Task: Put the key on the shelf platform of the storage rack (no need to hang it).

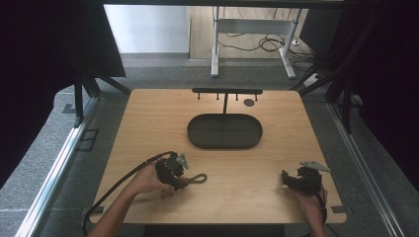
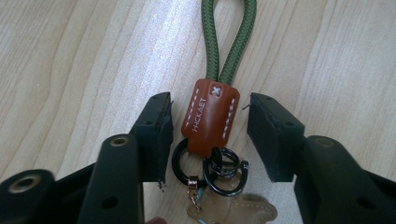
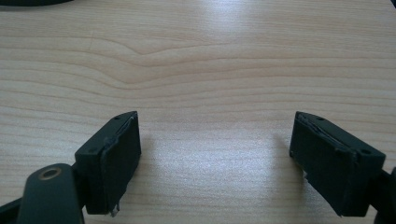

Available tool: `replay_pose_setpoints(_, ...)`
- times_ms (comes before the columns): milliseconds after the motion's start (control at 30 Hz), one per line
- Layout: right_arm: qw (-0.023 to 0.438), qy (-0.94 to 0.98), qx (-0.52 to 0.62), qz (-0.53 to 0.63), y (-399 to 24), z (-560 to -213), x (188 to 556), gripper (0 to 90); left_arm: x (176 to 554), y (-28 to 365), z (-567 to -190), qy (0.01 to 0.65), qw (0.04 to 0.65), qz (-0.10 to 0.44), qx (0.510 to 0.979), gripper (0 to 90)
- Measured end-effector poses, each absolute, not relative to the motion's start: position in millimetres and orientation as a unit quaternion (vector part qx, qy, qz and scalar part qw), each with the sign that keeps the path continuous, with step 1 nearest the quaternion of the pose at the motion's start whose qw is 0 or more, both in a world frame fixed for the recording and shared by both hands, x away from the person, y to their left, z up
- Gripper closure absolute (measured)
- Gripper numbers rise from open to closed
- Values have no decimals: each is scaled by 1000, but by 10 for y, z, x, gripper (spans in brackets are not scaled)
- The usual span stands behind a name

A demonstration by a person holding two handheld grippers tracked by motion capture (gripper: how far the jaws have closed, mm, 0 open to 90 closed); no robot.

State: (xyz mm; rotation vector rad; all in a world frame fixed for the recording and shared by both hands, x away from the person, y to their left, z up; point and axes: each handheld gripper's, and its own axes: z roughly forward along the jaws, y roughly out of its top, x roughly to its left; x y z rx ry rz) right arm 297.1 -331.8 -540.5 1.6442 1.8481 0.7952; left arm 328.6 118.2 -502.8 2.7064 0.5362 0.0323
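A keychain lies on the wooden table: a green cord loop joined by a brown leather tab to black rings and a tan charm. My left gripper is open, with its jaws on either side of the leather tab and a small gap on each side. In the high view the left gripper sits at the near left, and the cord loop points right from it. My right gripper is open over bare wood, at the near right.
A black oval tray lies in the middle of the table. Behind it stands a black T-shaped rack with pegs, and a small dark disc lies beside it. Dark frames flank the table.
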Motion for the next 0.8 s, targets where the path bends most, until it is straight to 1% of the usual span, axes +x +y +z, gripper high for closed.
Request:
replay_pose_setpoints(433, 268, 685, 611, 295, -3317, -5404, 2971, 166, 3330, 1034, -5039, 170, 141, 6, 975, 605)
replay_pose_setpoints(533, 267, 685, 611, 295, -3317, -5404, 2971, 166, 3323, 994, -5033, 164, 138, 5, 977, 653)
replay_pose_setpoints(800, 267, 684, 612, 295, -3315, -5403, 2971, 166, 3311, 984, -5030, 165, 140, 1, 976, 667)
